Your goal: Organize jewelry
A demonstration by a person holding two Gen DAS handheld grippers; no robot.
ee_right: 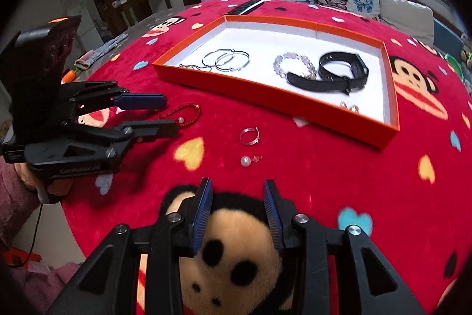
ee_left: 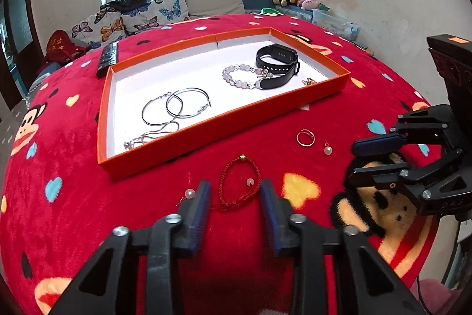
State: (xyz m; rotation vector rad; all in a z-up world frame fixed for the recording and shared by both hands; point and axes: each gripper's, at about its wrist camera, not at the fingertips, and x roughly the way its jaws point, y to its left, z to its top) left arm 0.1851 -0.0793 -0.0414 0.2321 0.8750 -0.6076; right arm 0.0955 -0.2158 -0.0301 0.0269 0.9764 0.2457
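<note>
**Closing on the red cord bracelet**

The left tool (ee_left: 235, 191) points down at the red cord bracelet (ee_left: 240, 182), which lies flat on the tabletop (ee_left: 354, 96) just outside the near wall of the orange tray (ee_left: 206, 135). Its jaws are spread, with the bracelet's near loop between the fingertips and neither pad touching it yet. A loose pearl bead (ee_left: 250, 182) sits inside the loop, and another pearl (ee_left: 189, 193) lies at 9 o'clock from the left fingertip.

To do this well, lower until the pads graze the plush cloth, then pinch only the cord's near strand, keeping the pearl inside the loop clear of the jaws so it does not roll. The fuzzy cloth may snag the thin cord; lift slowly and straight up.

The right tool (ee_right: 237, 197) hovers spread and empty over the monkey print, with a silver ring (ee_right: 249, 135) and a pearl stud (ee_right: 246, 160) at 12 o'clock from it. In the tray lie hoops (ee_left: 177, 105), a bead bracelet (ee_left: 244, 76) and a black watch (ee_left: 275, 61).
</note>
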